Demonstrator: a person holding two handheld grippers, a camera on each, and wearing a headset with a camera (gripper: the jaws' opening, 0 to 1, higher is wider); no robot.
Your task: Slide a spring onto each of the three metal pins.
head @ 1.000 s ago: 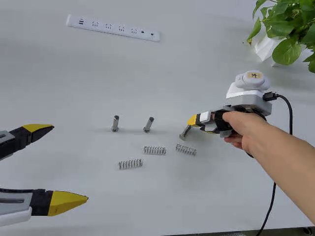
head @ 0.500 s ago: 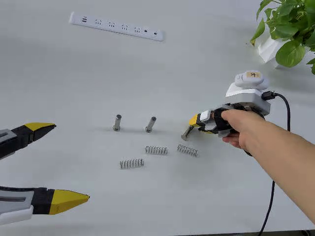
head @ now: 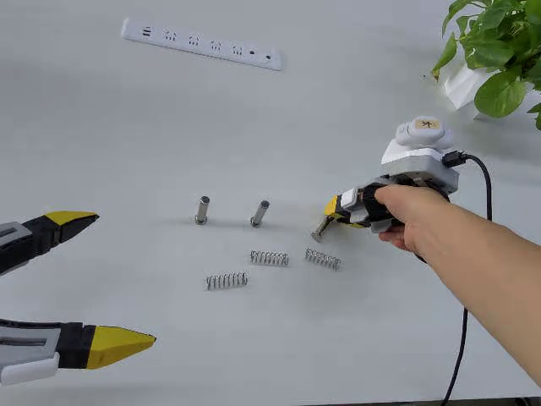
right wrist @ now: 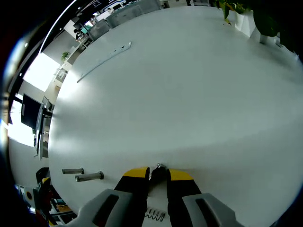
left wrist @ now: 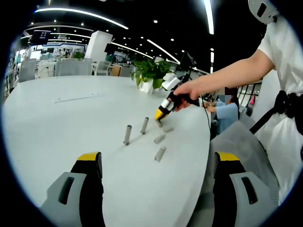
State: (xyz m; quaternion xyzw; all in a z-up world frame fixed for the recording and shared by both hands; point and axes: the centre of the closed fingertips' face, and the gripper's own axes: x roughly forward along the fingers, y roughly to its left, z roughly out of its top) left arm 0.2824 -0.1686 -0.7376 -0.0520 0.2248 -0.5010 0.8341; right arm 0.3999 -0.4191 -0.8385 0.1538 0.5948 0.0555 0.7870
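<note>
Your tabletop (head: 355, 127) is plain, pale and matte. Along its far edge you've got a long white power strip (head: 201, 44) lying flat, sockets up. Over at your far right there's a leafy green plant (head: 499, 42) in a white pot (head: 463, 83). The left gripper view shows a big open office behind it: ceiling light strips (left wrist: 80, 11), some chairs (left wrist: 71, 67), and someone in a blue top (left wrist: 228, 115) sitting past the table edge.

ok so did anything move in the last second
Nothing visibly moved; the camera just drifted a little. The right gripper stays shut on the tilted pin, the left gripper stays open, and the three springs lie loose.
</note>
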